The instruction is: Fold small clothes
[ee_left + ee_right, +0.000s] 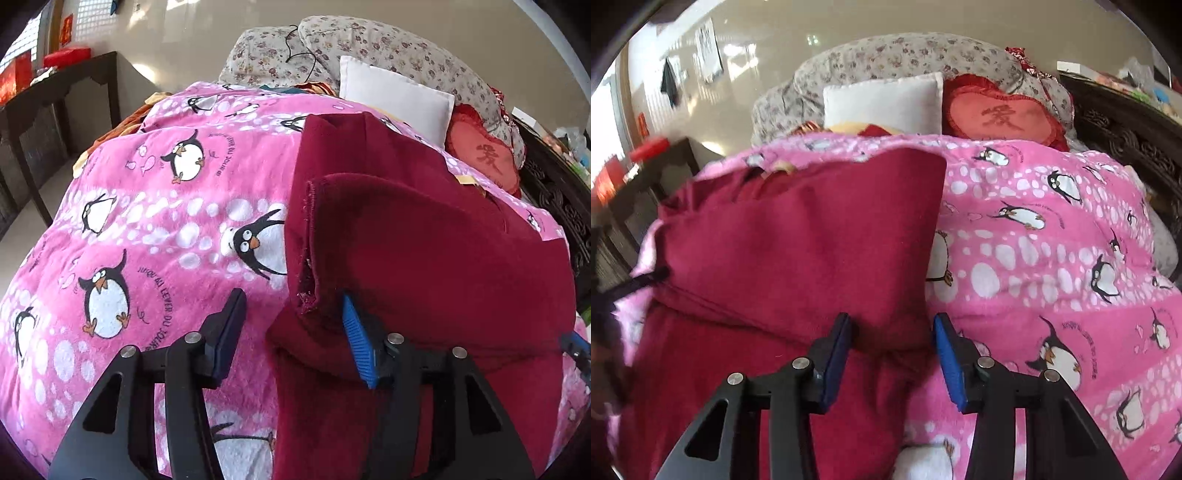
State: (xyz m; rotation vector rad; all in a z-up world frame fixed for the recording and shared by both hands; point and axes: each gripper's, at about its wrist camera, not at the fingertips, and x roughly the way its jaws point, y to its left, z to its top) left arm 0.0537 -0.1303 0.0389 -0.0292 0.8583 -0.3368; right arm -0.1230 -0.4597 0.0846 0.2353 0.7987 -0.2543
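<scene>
A dark red garment (424, 258) lies partly folded on the pink penguin blanket (155, 221) covering the bed. The left tool (293, 325) is open at the garment's near left edge, its right finger against the fold. The right tool (892, 350) is open, straddling the garment's near right corner. A white pillow (886, 101) sits far.

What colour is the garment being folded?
Dark red, plain, no print; the garment shows best in the right wrist view.
</scene>
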